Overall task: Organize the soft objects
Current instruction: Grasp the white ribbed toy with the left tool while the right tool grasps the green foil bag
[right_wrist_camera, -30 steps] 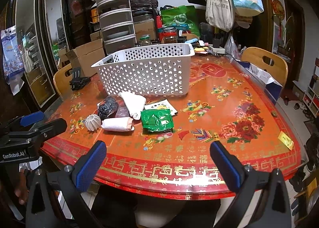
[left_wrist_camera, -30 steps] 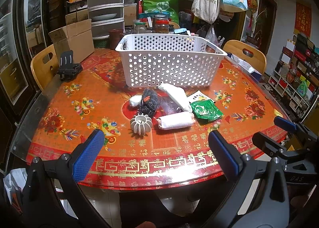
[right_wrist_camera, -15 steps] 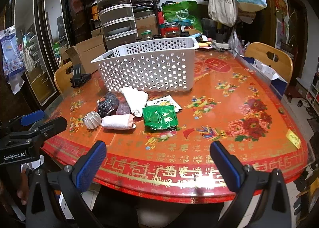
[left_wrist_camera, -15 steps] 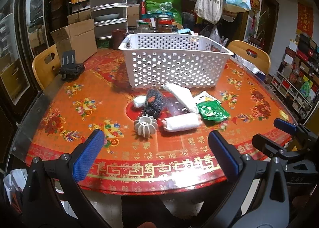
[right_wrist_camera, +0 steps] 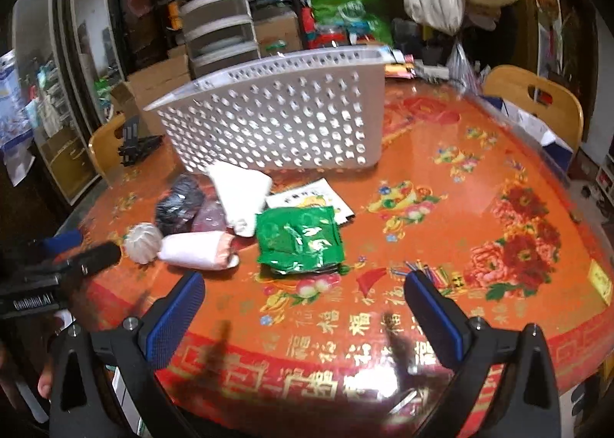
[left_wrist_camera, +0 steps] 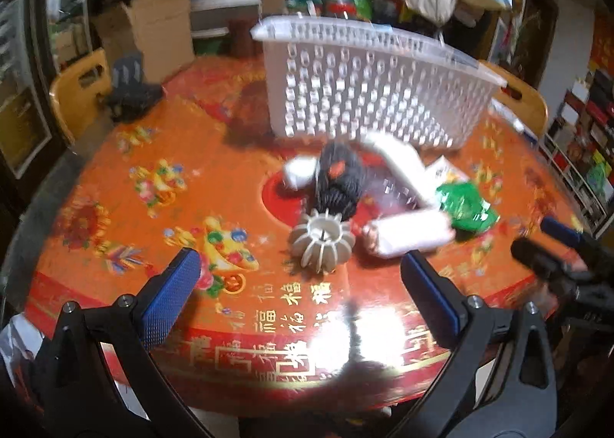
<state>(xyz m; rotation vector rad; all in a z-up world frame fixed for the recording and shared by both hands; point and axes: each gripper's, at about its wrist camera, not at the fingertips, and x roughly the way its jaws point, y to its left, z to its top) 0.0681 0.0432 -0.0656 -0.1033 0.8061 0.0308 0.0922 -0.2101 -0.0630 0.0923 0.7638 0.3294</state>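
A pile of soft things lies in front of a white perforated basket (left_wrist_camera: 368,93) (right_wrist_camera: 284,119) on the red table. It holds a ribbed white round object (left_wrist_camera: 321,240) (right_wrist_camera: 142,242), a rolled white towel (left_wrist_camera: 412,236) (right_wrist_camera: 199,250), a black knitted toy (left_wrist_camera: 339,181) (right_wrist_camera: 178,204), a white cloth (left_wrist_camera: 399,165) (right_wrist_camera: 240,192) and a green foil packet (left_wrist_camera: 466,206) (right_wrist_camera: 301,238). My left gripper (left_wrist_camera: 303,298) is open and empty, just short of the ribbed object. My right gripper (right_wrist_camera: 303,309) is open and empty, just short of the green packet.
A black phone stand (left_wrist_camera: 128,93) sits at the table's far left. Wooden chairs (left_wrist_camera: 78,89) (right_wrist_camera: 537,100) stand around the table. Boxes, drawers and bags crowd the back. A printed leaflet (right_wrist_camera: 311,200) lies under the green packet.
Both grippers have moved forward over the table's near edge, closer to the pile. The objects have not moved. Both stay open.
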